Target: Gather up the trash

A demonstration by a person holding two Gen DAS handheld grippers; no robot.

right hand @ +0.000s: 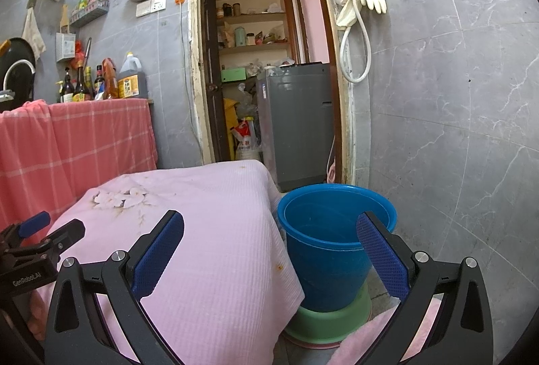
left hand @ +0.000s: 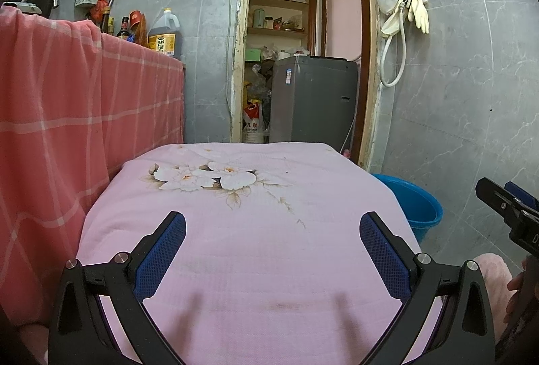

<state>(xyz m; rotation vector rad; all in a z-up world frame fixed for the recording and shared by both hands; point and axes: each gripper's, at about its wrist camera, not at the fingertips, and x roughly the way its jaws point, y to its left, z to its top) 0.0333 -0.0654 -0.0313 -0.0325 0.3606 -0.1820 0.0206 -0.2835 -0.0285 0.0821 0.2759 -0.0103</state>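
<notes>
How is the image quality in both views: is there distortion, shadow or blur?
Left wrist view: strong fisheye bending of the door frame, dark vignette in the corners, two soft finger shadows on the pink cloth, which is sharp. Right wrist view: the same bending on the wall tiles, even daylight, no glare; the blue bucket is in focus.

The pink flower-printed cloth over the tabletop (left hand: 256, 250) lies bare, open to approach from above. A draped coral checked cloth (left hand: 84, 115) walls its left side. At its right edge, the round blue plastic bucket (right hand: 323, 250) stands open-mouthed, close under the grey marbled tile wall (right hand: 454, 129).
</notes>
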